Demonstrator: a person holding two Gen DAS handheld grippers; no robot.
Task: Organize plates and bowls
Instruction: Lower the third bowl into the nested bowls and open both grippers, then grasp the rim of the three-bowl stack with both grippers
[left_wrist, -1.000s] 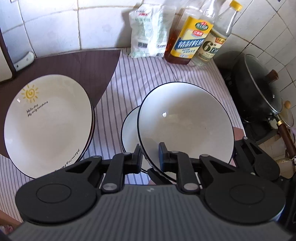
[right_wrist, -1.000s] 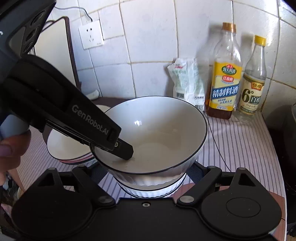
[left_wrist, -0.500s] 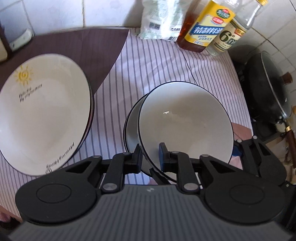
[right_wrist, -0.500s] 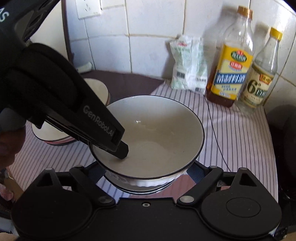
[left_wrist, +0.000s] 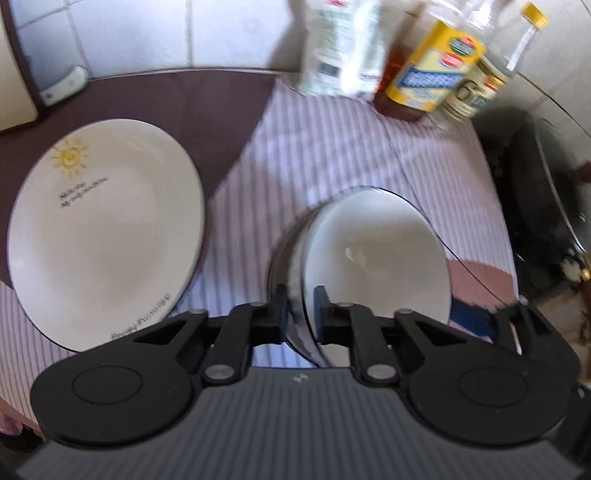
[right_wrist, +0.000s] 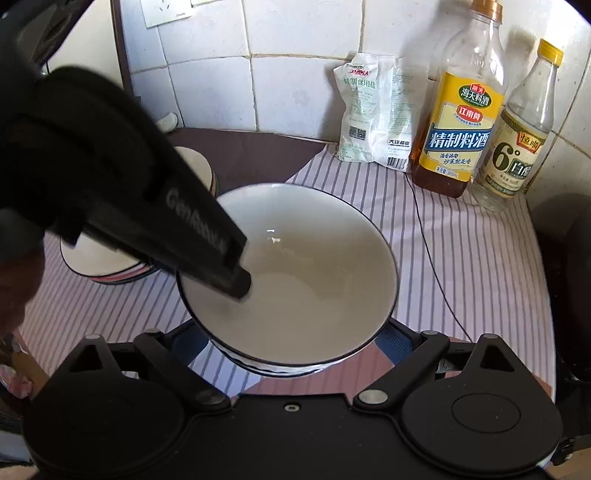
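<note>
My left gripper (left_wrist: 300, 314) is shut on the near rim of a white bowl with a dark rim (left_wrist: 373, 266), one finger inside and one outside. The bowl sits nested in a second white bowl (left_wrist: 286, 254) on the striped cloth. In the right wrist view the same bowl (right_wrist: 317, 280) fills the middle, with the left gripper's finger (right_wrist: 221, 266) reaching into it. My right gripper (right_wrist: 291, 343) is open, its fingers spread on either side of the bowls and mostly hidden under them. A stack of white plates with a sun print (left_wrist: 103, 229) lies to the left.
A salt bag (right_wrist: 373, 110), a cooking wine bottle (right_wrist: 461, 125) and a vinegar bottle (right_wrist: 521, 147) stand at the back by the tiled wall. A black wok with a lid (left_wrist: 546, 199) is at the right. A thin black cable (right_wrist: 428, 243) crosses the cloth.
The held bowl has come down into the lower bowl and now sits nested in it. The left wrist view is blurred by motion. Both grippers keep their states.
</note>
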